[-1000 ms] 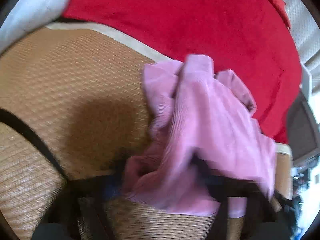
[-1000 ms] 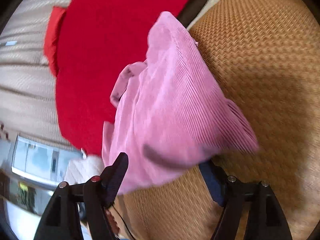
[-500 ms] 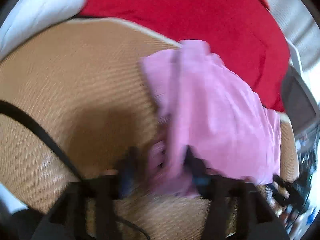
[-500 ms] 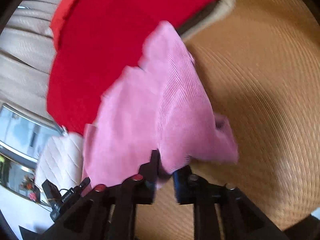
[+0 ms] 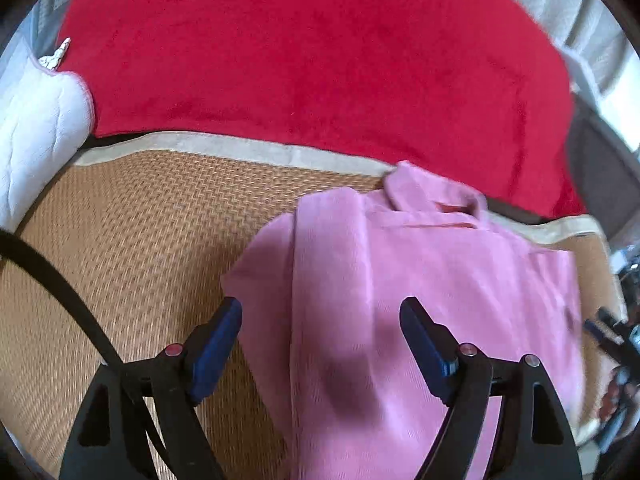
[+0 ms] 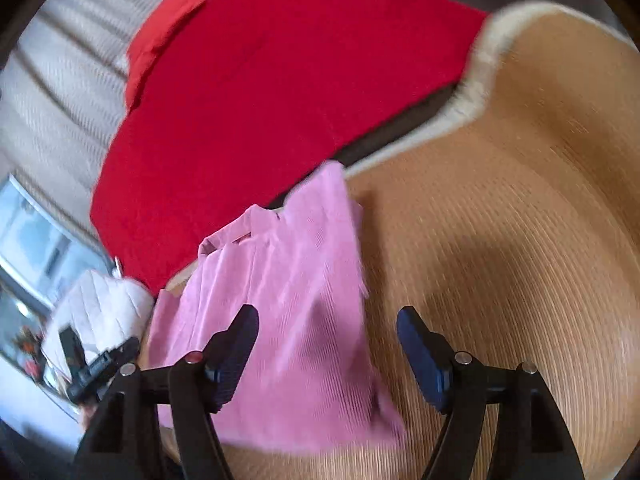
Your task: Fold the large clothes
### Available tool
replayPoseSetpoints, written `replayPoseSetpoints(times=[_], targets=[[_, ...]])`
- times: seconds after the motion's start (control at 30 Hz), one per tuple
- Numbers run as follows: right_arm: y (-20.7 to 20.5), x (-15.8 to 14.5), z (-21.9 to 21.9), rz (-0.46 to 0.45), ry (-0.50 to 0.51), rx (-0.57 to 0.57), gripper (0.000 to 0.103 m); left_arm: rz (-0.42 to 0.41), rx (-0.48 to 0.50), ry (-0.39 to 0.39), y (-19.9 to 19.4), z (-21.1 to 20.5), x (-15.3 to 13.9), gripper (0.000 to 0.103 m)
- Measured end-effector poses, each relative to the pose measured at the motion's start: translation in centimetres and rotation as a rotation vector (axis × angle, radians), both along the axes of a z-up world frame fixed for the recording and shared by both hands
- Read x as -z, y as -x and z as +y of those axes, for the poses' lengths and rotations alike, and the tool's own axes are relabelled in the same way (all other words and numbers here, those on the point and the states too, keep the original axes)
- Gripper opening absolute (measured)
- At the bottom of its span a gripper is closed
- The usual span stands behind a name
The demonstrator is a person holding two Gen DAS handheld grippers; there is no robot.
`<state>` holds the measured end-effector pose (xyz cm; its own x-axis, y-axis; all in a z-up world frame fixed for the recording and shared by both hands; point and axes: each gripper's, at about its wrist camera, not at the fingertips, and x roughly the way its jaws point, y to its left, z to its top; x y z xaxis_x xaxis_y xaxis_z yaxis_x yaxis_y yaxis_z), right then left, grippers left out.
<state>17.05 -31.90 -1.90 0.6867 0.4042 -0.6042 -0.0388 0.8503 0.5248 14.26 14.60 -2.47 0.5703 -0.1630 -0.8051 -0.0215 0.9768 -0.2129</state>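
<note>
Work surface is a woven tan mat (image 5: pixel 132 240) with a pale cloth border (image 5: pixel 248 148), laid on a bed. Nearest the cameras, the left gripper (image 5: pixel 320 344) stands with its jaws spread wide, having just been opening; the pink garment (image 5: pixel 420 280) lies below and between the blue pads (image 5: pixel 216 340), which do not press on it. The right gripper (image 6: pixel 326 354) is likewise spread, its jaws having just been opening, with the garment's near edge under the gap and free of both pads. The pink garment (image 6: pixel 280 320) lies folded on the mat, collar toward the far border, its far corner reaching that border. To its left in the left wrist view, and to its right in the right wrist view, the mat is bare and open. A black strap (image 5: pixel 60 280) crosses the near left mat. Beyond the border lies a red blanket (image 5: pixel 320 60), a white quilted cushion (image 5: pixel 36 120) beside it. No containers in view.
</note>
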Motion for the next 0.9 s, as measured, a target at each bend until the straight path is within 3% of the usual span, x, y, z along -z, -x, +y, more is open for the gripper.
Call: replayPoseSetpoints(times=[0.17,0.2,0.27,0.3,0.33,0.37,0.43,0.5,0.6,0.8,0.9], targets=[[-4.6,1.1,0.9,0.051,0.106,-0.016,0.075,0.042,-0.058,0.020,-1.9,-0.3,1.6,0.081],[-5.4,1.4,1.4,0.063,0.131,-0.024,0.070,0.033,-0.068,0.034,-2.1,-0.2,1.7,0.081],[-5.5,1.5,1.8,0.081,0.165,-0.025,0.031,0.014,-0.074,0.041,-2.6,-0.2,1.6,0.063],[-5.5,1.4,2.2,0.087,0.198,-0.018,0.017,0.016,-0.072,0.032,-2.8,-0.2,1.5,0.044],[-5.2,1.0,2.5,0.074,0.233,-0.010,0.013,0.027,-0.063,0.030,-3.3,-0.3,1.6,0.031],[-4.9,0.8,2.8,0.070,0.257,-0.015,0.009,0.039,-0.050,0.036,-3.6,-0.4,1.9,0.026],[-4.8,0.5,3.3,0.070,0.298,-0.018,0.008,0.052,-0.037,0.039,-4.1,-0.5,2.3,0.012],[-5.4,0.2,3.4,0.068,0.318,-0.017,0.006,0.036,-0.039,0.052,-4.3,-0.8,2.1,0.006],[-5.3,-0.7,3.5,0.038,0.353,-0.006,0.005,-0.068,-0.031,0.041,-2.1,-0.8,-0.6,0.004],[-2.1,-6.4,5.0,-0.149,0.433,0.000,0.004,-0.295,-0.024,0.028,3.9,-0.1,-6.5,0.004],[-2.7,-7.2,5.4,-0.182,0.456,0.008,0.004,-0.285,-0.052,0.028,2.9,0.6,-5.6,0.004]])
